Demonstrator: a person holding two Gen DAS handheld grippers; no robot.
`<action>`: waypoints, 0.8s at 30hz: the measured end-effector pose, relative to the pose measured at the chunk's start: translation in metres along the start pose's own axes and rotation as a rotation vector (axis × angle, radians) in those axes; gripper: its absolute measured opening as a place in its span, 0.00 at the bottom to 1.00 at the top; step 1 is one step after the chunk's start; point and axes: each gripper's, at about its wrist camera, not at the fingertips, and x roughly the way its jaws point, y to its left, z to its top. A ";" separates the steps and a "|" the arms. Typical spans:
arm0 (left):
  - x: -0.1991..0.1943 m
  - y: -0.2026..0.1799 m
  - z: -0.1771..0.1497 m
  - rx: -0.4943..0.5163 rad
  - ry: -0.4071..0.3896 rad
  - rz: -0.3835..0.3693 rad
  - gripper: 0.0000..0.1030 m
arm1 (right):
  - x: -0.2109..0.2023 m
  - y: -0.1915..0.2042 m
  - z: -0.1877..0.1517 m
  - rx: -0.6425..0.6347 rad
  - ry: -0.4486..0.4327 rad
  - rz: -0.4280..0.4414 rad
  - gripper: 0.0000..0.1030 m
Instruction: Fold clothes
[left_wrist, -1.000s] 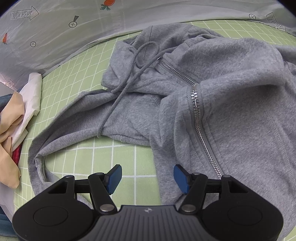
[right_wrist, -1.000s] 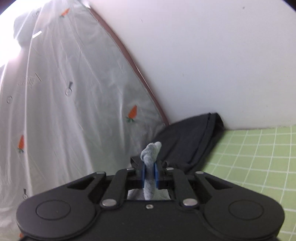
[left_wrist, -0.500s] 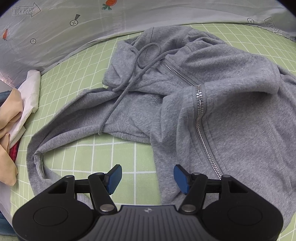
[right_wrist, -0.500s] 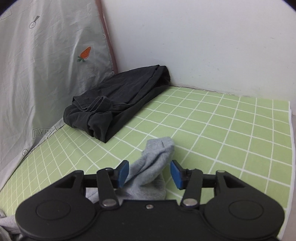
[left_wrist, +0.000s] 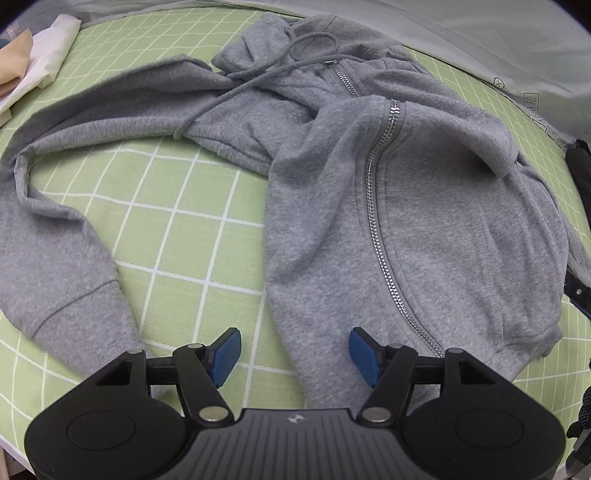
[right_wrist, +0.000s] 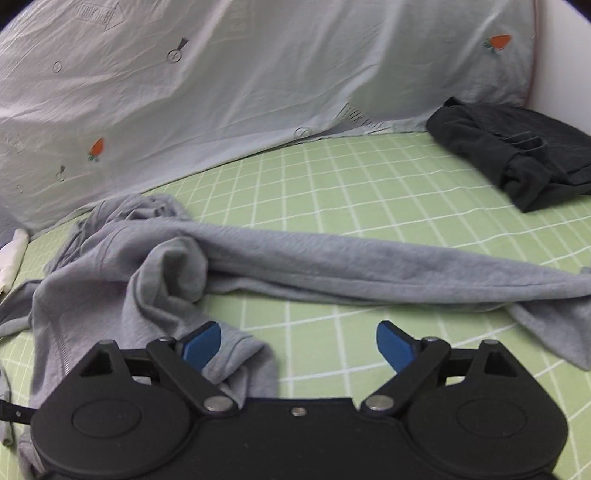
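Your left gripper (left_wrist: 294, 350) hangs over the near edge of the bed (left_wrist: 192, 206), jaws parted about halfway and gripping nothing — the hem of the grey hoodie (left_wrist: 424, 229) lies right beneath them. Off to the far left corner there's a small heap of white and tan clothes (left_wrist: 33, 62). The hoodie sprawls across the green checked sheet: its left sleeve (left_wrist: 66, 236) loops out toward the left edge and curls back to the near side, the drawstring (left_wrist: 258, 77) trails over the rumpled hood at the far side, and the zipper (left_wrist: 376, 206) runs down the front panel toward your gripper.

Over to your right gripper (right_wrist: 298, 346) — its jaws are opening wide, with nothing pinched between them; a bunched fold of grey fabric sits just under the left pad (right_wrist: 201, 345). The other sleeve (right_wrist: 388, 266) stretches flat toward the right edge. A dark folded garment (right_wrist: 517, 151) rests in the far right corner, well apart, against the pale printed sheet (right_wrist: 221, 81) hanging behind.
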 end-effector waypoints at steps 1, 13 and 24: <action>0.001 0.000 -0.003 -0.010 -0.005 -0.010 0.64 | 0.005 0.004 -0.003 -0.003 0.026 0.020 0.85; -0.030 0.000 -0.018 0.007 -0.202 -0.007 0.09 | -0.010 0.029 -0.003 -0.005 0.045 0.154 0.14; -0.085 0.065 0.005 0.082 -0.328 0.133 0.15 | -0.059 0.103 -0.043 -0.173 0.073 0.088 0.23</action>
